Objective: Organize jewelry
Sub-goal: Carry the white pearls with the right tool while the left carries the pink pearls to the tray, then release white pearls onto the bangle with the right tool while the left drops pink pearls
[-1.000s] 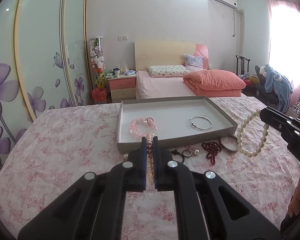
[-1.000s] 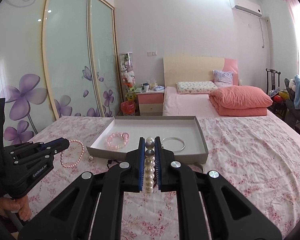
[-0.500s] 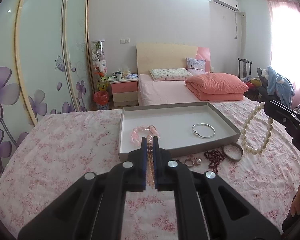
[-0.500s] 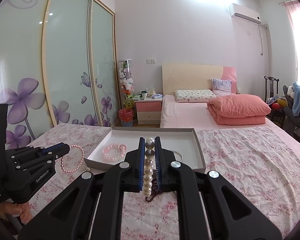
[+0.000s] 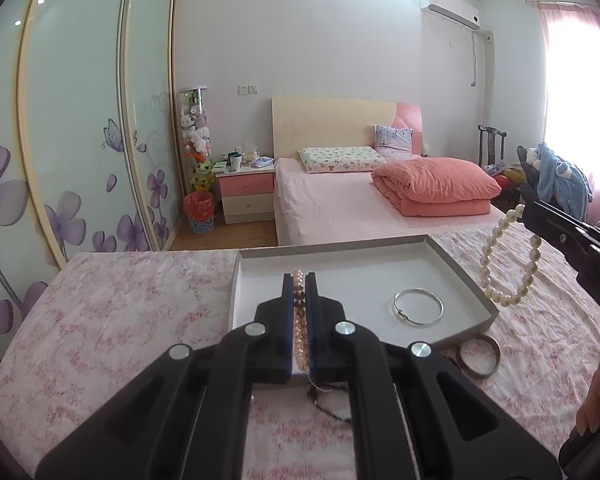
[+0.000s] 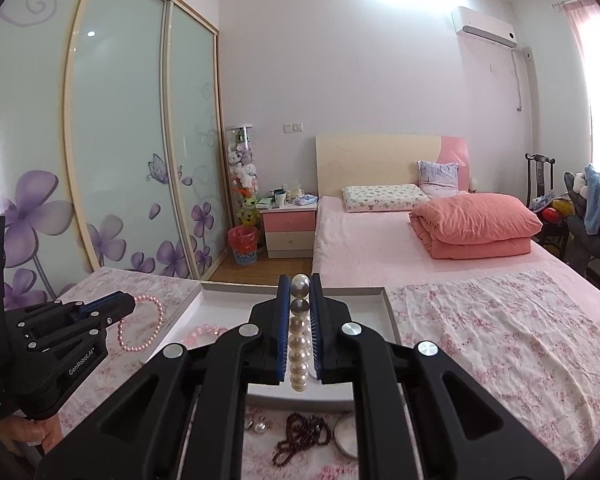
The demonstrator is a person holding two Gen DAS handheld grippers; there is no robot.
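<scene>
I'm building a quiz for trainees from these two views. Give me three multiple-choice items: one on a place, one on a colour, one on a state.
1. Where is the silver bangle?
A. inside the grey tray
B. on the bedspread
C. on the nightstand

2. What colour are the beads held by the left tongs?
A. green
B. pink
C. black

3. How are the right tongs?
A. wide open, empty
B. out of view
C. shut on the white pearl strand

Answers: 1 A, it lies on the tray floor. 2 B, a pink bracelet hangs from them. 3 C, pearls sit pinched between the pads.
</scene>
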